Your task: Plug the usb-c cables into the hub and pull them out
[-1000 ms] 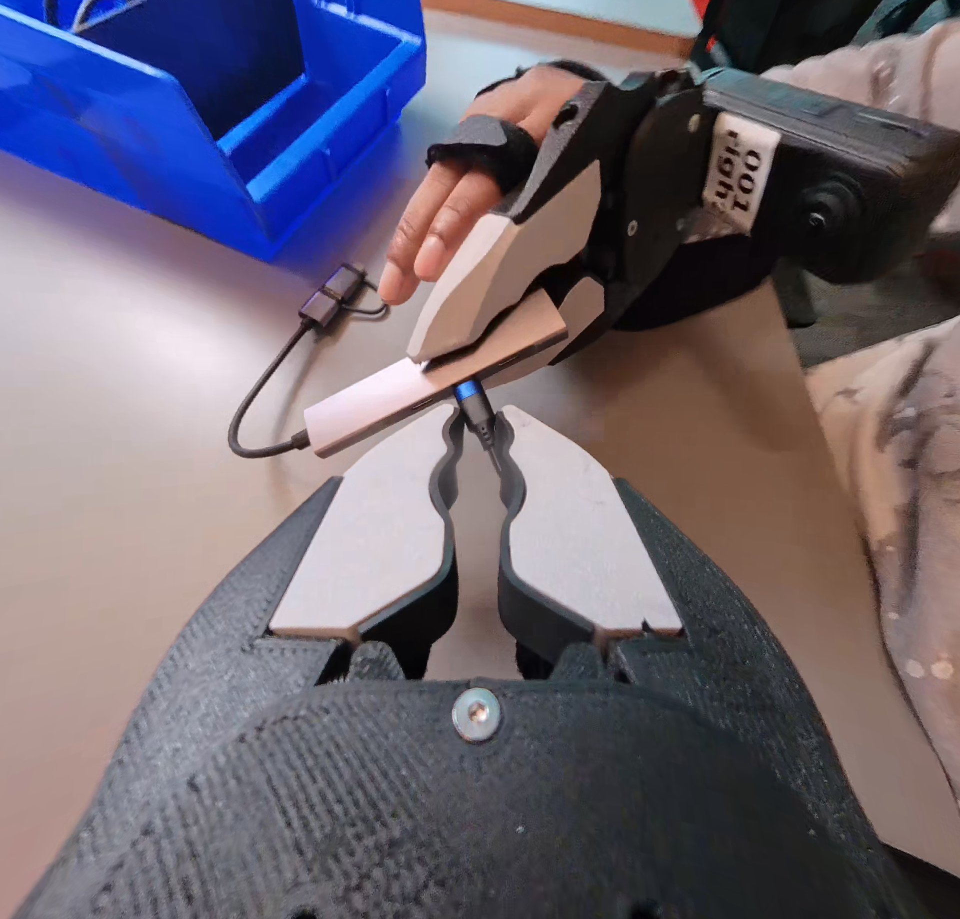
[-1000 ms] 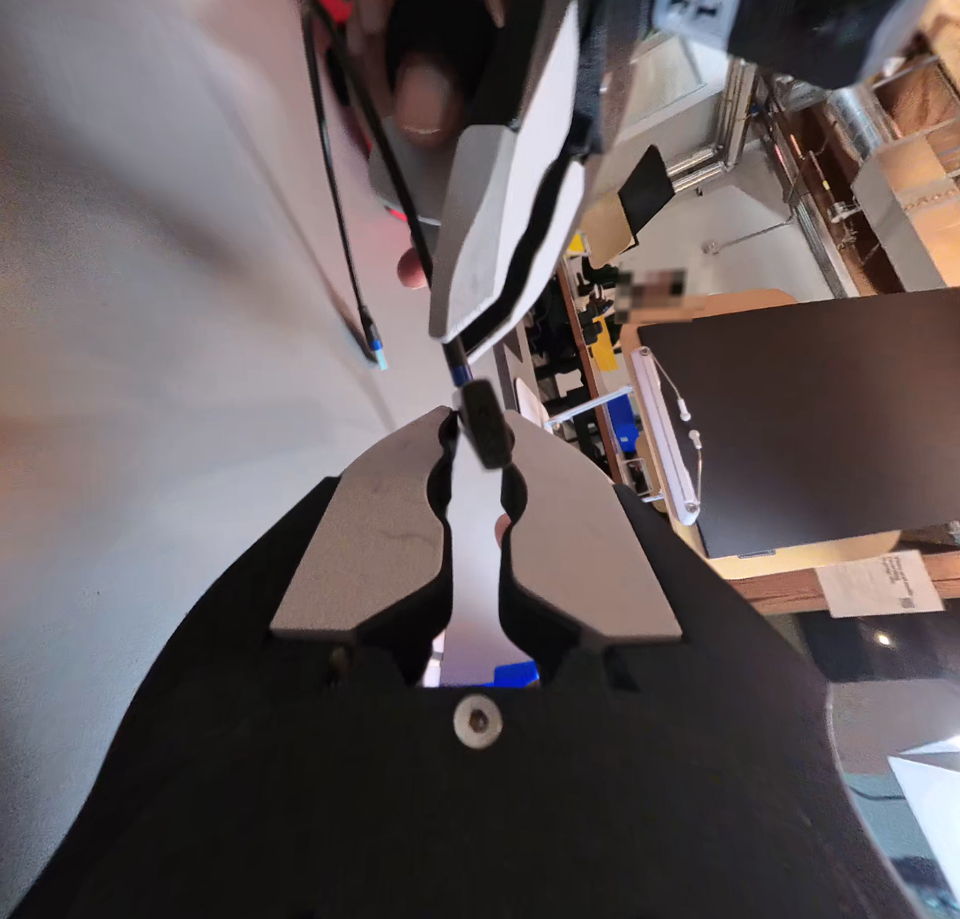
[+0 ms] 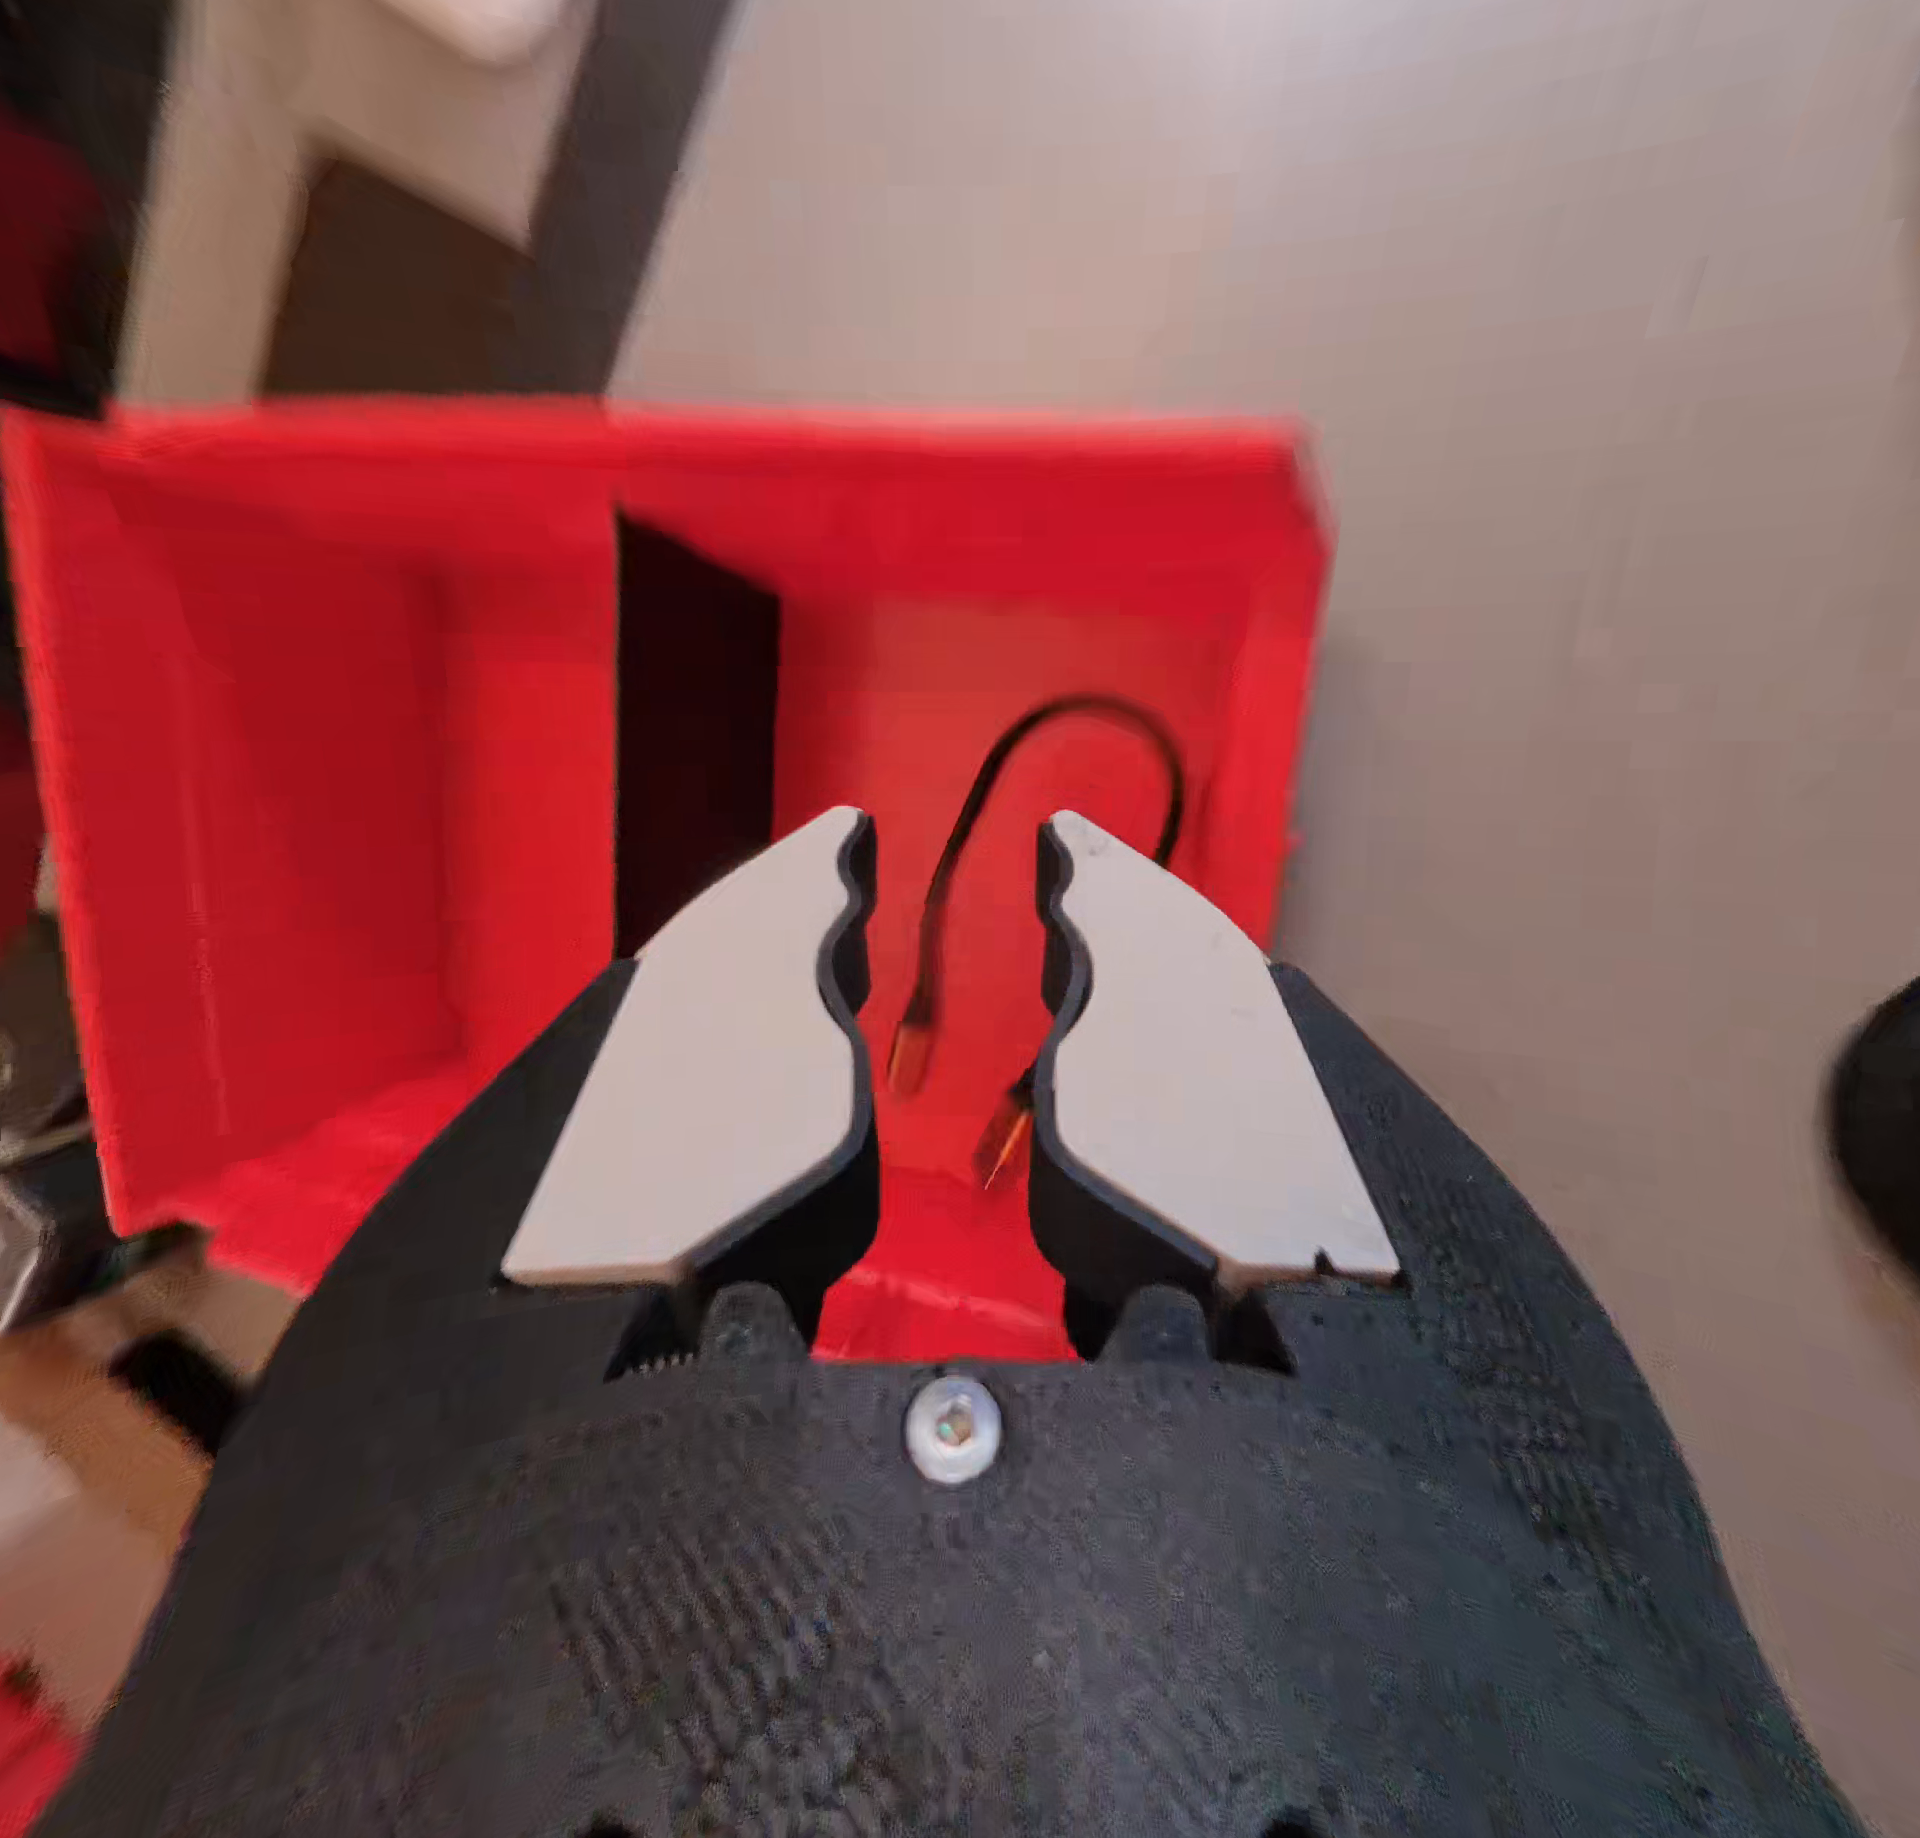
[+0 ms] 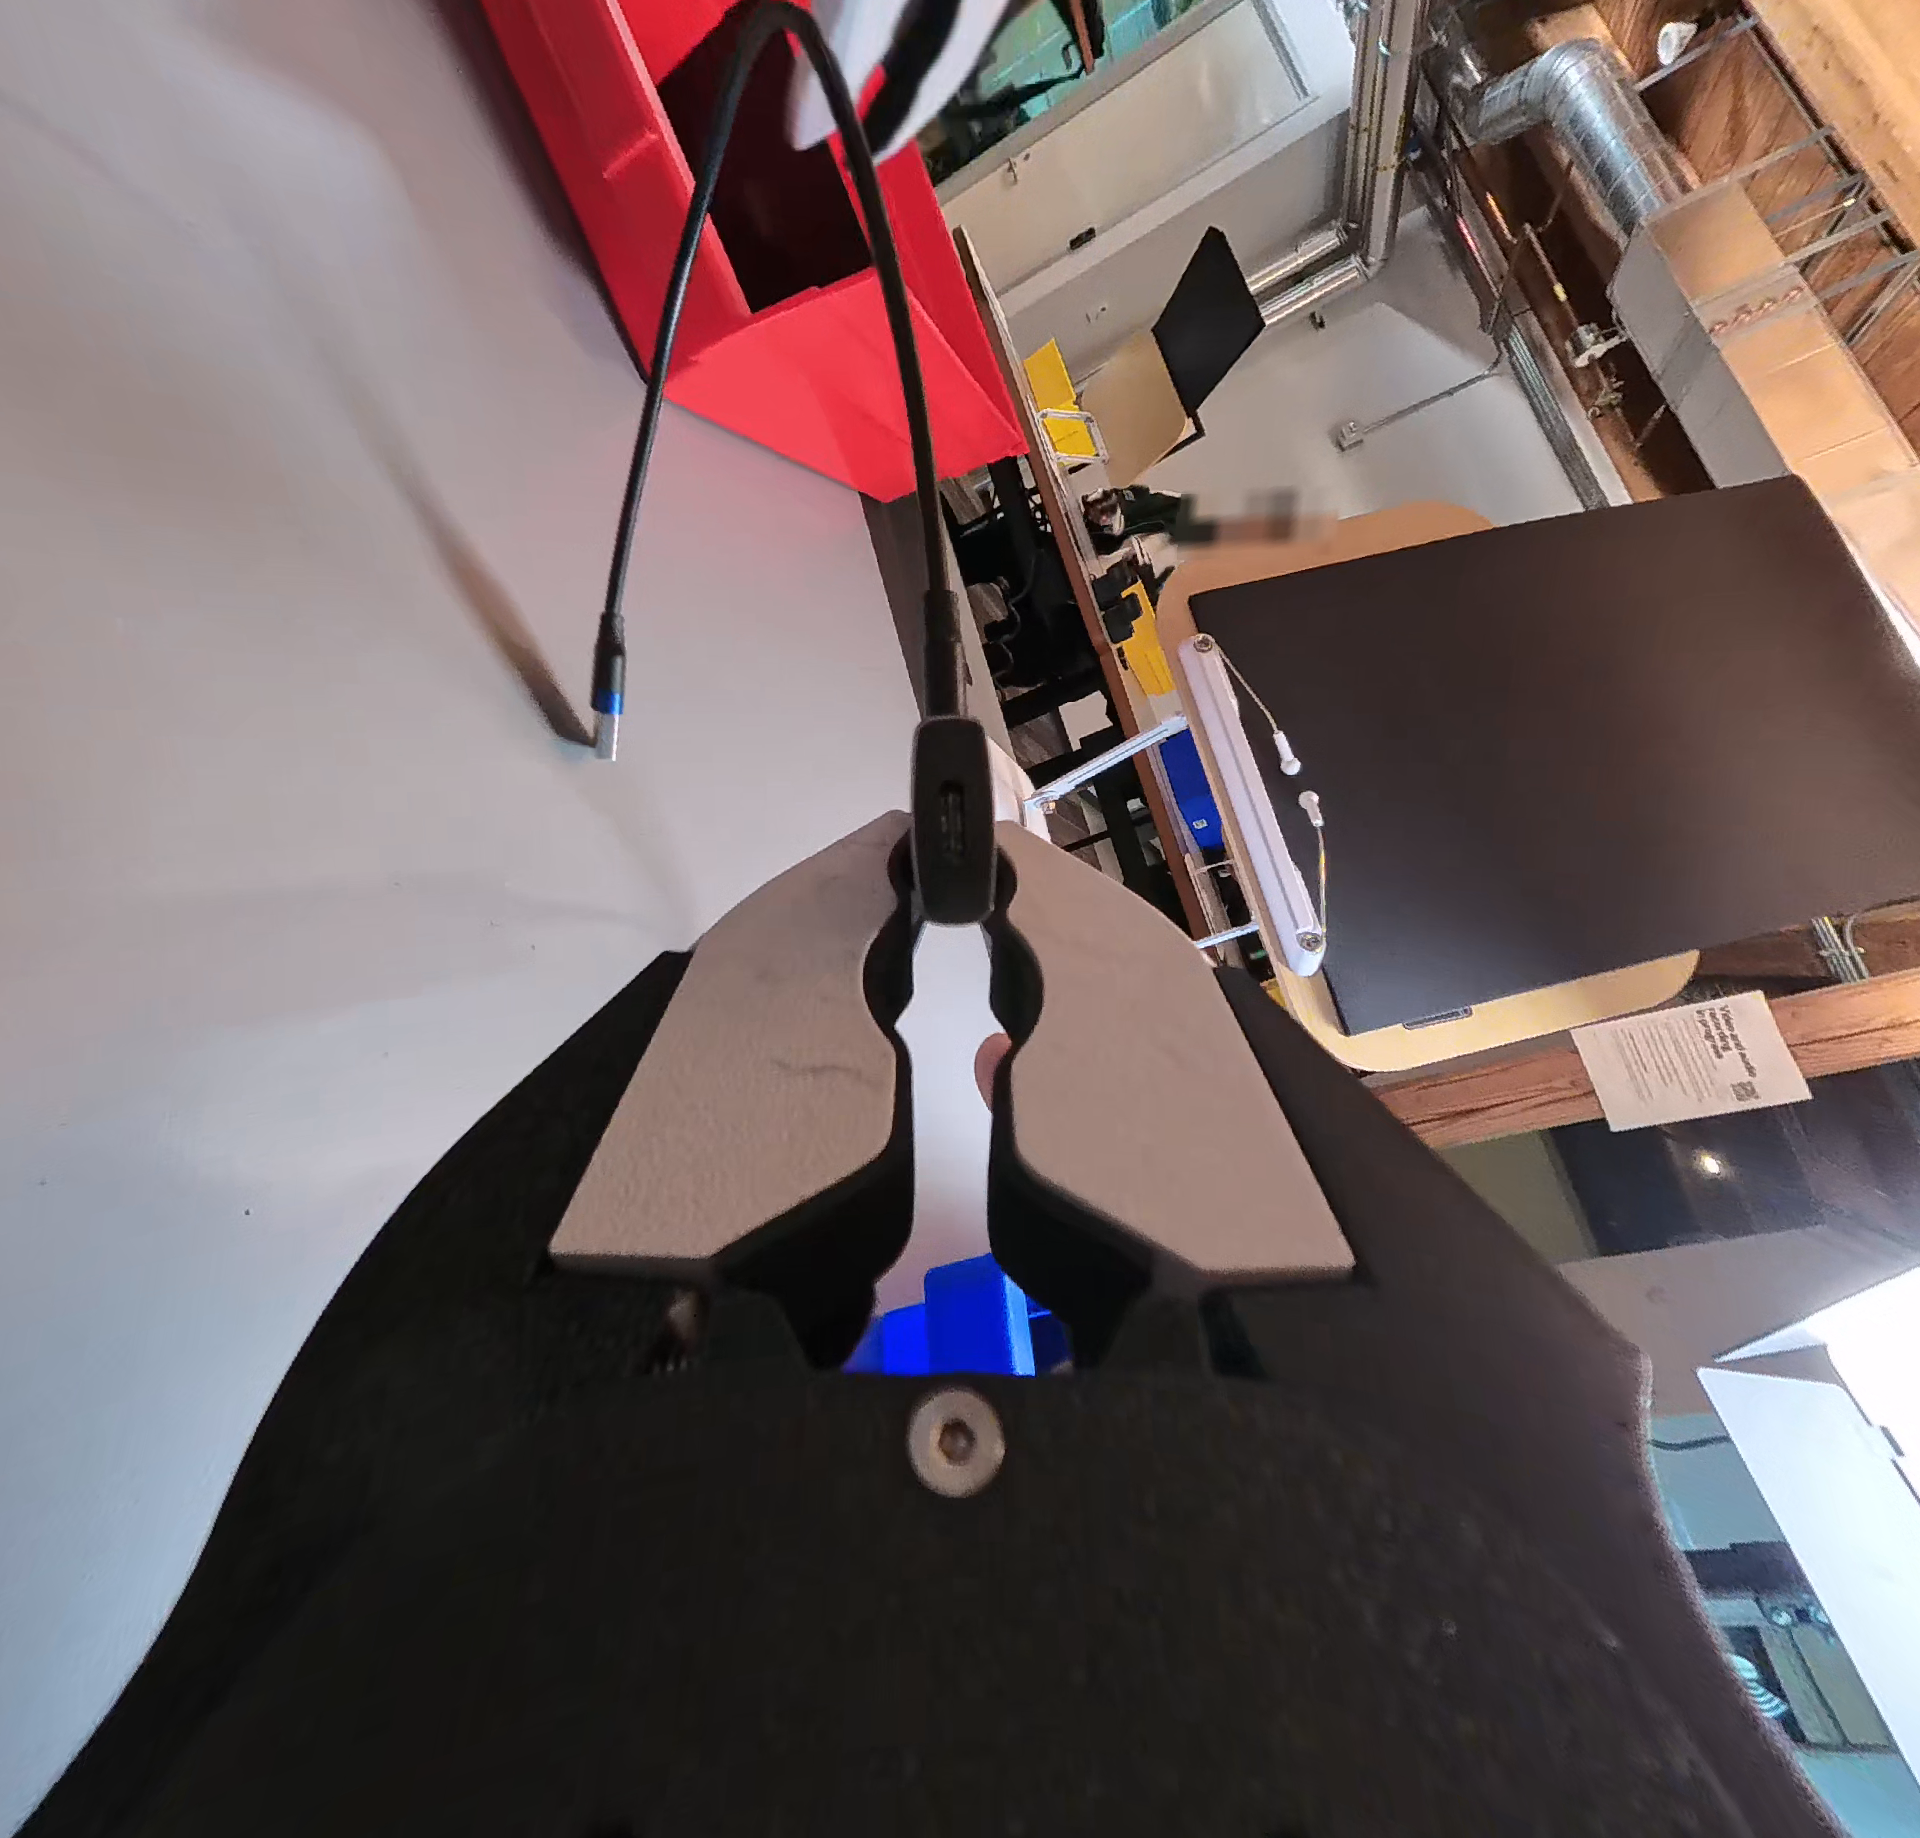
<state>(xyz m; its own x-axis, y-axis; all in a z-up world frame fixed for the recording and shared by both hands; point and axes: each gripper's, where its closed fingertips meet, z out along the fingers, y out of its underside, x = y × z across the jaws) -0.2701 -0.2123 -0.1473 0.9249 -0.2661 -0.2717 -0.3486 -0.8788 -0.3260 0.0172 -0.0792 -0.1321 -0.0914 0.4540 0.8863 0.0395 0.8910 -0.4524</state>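
Two cable ends: a short black usb-c cable (image 4: pixel 727 178) arches in the air; its blocky black plug (image 4: pixel 948 832) is pinched in the right tongs (image 4: pixel 951 853), and its blue-ringed plug (image 4: pixel 608 708) dangles free just above the worktop (image 4: pixel 260 645).
Second cable: a short black lead (image 3: pixel 1049 739) shows in the right compartment of a red bin (image 3: pixel 312 749). The view is blurred, so I cannot tell if it lies there or is the same cable.
Hub: not in view.
Right tongs: closed narrow on the blocky plug, at the very tips.
Left tongs (image 3: pixel 956 832): parted, holding nothing, poised over the red bin.
Red bin: against one edge of the worktop.
Handling: likely light and springy, since the cord holds its arch. Take it by a rigid plug body, not the cord, which would probably bend and swing.
Risk: a free end may sway and miss a port.
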